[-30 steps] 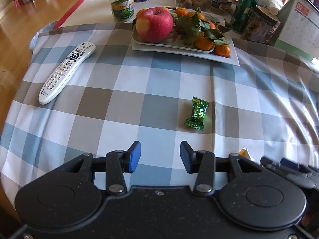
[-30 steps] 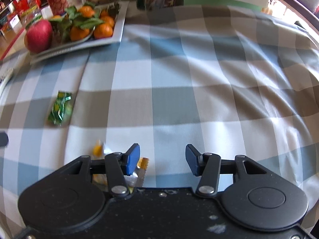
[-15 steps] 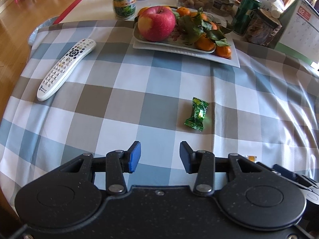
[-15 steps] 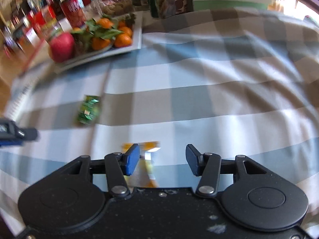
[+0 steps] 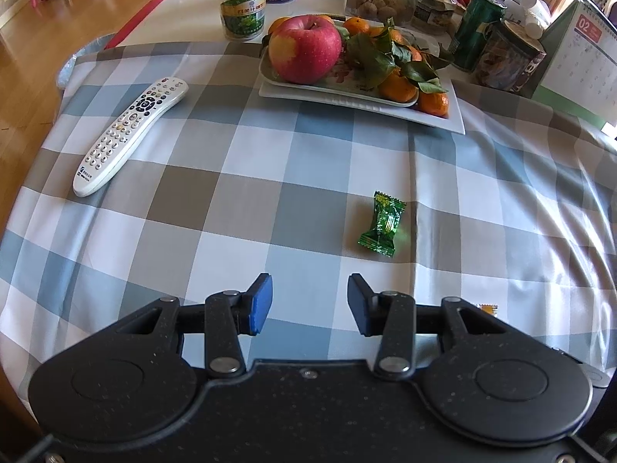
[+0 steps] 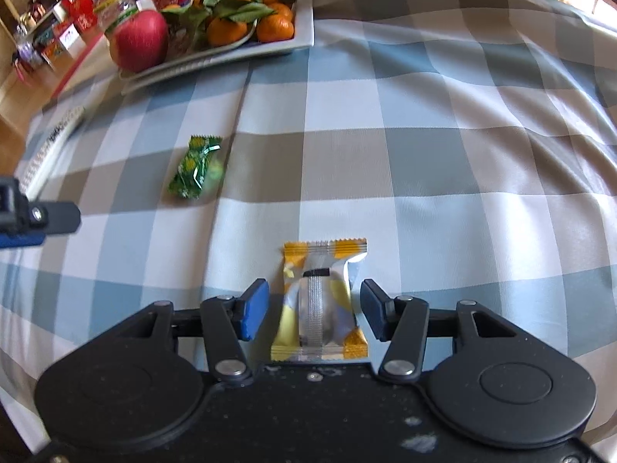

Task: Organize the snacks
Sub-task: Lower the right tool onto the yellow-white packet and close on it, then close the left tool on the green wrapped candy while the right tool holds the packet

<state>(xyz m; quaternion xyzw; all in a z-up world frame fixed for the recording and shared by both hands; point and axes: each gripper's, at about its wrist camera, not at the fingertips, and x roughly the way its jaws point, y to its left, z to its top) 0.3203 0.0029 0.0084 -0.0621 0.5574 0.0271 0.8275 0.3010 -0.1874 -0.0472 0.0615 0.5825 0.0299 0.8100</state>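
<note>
- Yellow-and-silver foil marks the yellow snack packet [image 6: 318,301], which lies flat on the checked tablecloth [image 6: 424,162] squarely between the fingers of the right gripper [image 6: 314,308]; its long axis runs straight away from the camera, in line with the fingers.
- The right gripper's blue pads [image 6: 254,308] stand apart on either side of the packet, with a sliver of cloth visible on each flank, so nothing is clamped yet. By my reading, closing across the packet's short width is the move in hand, and little sideways correction seems needed.
- The green candy [image 5: 383,224] rests on the cloth ahead and slightly right of the left gripper [image 5: 309,303], its long axis tilted a little off the fingers' line. The left gripper is nearer to it than the right one, whose view shows it well off to the left.
- The left gripper's jaws are also spread, holding nothing, above bare cloth.
- In the left view only a yellow corner of the packet peeks out behind the gripper body.
- Farther back on the tabletop sit a white tray [image 5: 455,123] with an apple [image 5: 304,49] and leafy tangerines [image 5: 401,87], and a white remote control [image 5: 129,135] to the left.
- Readable writing is scarce: the desk calendar [image 5: 578,58] shows "02"; the labels on the glass jar [image 5: 242,2] and the red tin are too small to read.
</note>
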